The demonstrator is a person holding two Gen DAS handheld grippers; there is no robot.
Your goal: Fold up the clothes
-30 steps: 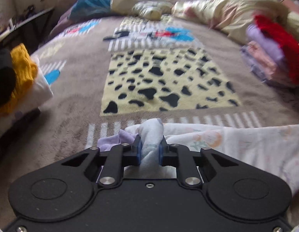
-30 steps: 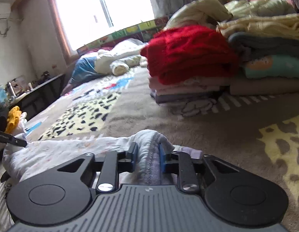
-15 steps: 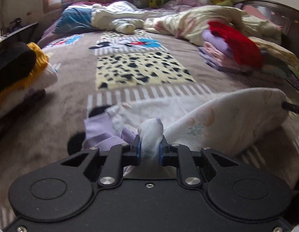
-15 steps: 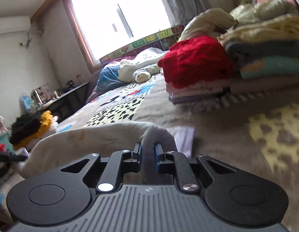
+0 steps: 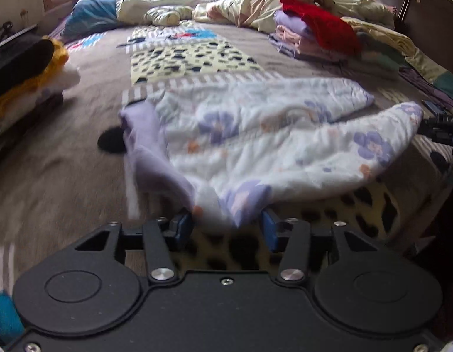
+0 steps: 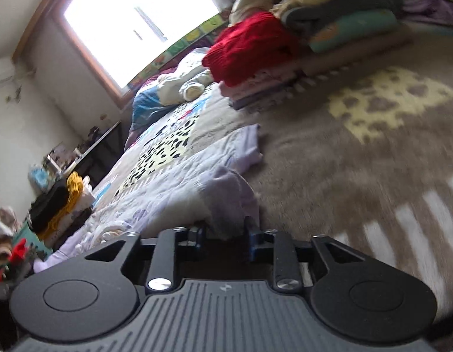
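Left wrist: quilted floral garment [image 5: 255, 135], rumpled

A bright window [image 6: 132, 26] stands above the brown patterned blanket [image 5: 65, 176].

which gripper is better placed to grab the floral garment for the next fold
Right, probably: the right gripper has jaws narrowly open around the floral garment edge; the left gripper gapes wider.
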